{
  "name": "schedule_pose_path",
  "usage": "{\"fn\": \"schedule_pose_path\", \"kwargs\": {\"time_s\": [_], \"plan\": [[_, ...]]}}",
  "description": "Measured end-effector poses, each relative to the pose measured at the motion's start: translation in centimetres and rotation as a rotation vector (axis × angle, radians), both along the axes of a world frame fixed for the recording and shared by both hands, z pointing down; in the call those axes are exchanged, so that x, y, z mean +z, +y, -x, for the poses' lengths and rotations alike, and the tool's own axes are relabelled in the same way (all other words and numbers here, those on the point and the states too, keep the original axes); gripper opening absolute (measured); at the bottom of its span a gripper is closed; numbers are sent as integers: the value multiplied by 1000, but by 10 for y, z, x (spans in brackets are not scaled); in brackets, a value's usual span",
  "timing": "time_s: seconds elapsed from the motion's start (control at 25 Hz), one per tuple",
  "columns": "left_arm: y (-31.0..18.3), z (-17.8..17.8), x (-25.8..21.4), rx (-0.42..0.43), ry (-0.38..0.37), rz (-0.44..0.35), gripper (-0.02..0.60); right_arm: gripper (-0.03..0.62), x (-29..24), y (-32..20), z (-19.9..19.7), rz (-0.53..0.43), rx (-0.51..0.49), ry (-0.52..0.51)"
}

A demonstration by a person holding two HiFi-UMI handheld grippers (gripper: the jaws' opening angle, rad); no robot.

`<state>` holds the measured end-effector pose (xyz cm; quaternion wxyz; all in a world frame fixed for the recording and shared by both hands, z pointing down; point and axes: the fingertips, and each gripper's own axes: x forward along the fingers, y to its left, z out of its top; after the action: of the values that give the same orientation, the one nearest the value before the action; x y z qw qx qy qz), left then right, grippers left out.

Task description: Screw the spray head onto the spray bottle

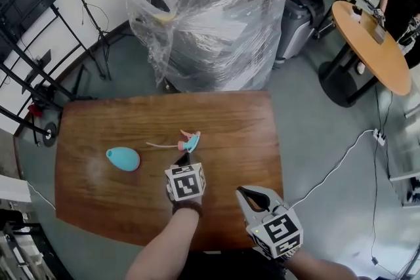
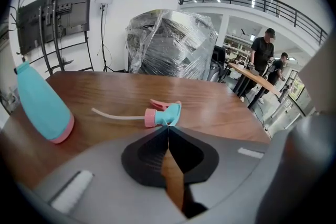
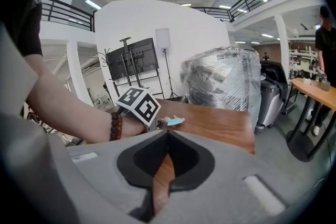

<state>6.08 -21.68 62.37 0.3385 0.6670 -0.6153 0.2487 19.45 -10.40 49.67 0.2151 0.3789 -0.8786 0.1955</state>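
Right gripper [image 1: 241, 190], left gripper [image 2: 168, 128]: jaws shut; left's at spray head [image 2: 164, 114]; its view alone shows bottle's [image 2: 42, 105] base.

Brown wooden table [image 1: 236, 128] with rounded corners, a teal spray bottle [image 1: 123, 159] rested on its left part, a pink-and-teal spray head [image 1: 189, 140] lay near the middle, apart from the bottle, its thin pale tube [image 1: 161, 145] stretched flat toward the bottle

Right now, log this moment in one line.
left gripper jaws shut at spray head | right gripper jaws shut, empty | spray bottle apart, headless
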Motion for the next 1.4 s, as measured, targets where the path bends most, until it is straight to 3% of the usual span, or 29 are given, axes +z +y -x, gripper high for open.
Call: {"fn": "schedule_pose_path", "kwargs": {"time_s": [0.48,0.76,0.84,0.96,1.16,1.28,1.4], "plan": [[23,-11,-44,137,40,-83,20,-9,-18,-6,9,-95,-64,30],[55,-35,-94,331,145,-130,20,-8,-41,-13,28,-245,-251,183],[65,-39,-112,394,181,-146,20,95,-45,-12,38,-305,-314,226],[78,-39,-134,480,229,-149,20,124,-56,-7,55,-467,-413,347],[98,-27,-156,630,272,-111,20,171,-63,16,89,-825,-660,683],[110,-20,-172,693,342,-80,20,196,-51,20,110,-905,-766,844],[121,-11,-182,748,399,-42,20,207,-45,17,126,-946,-806,980]]}}
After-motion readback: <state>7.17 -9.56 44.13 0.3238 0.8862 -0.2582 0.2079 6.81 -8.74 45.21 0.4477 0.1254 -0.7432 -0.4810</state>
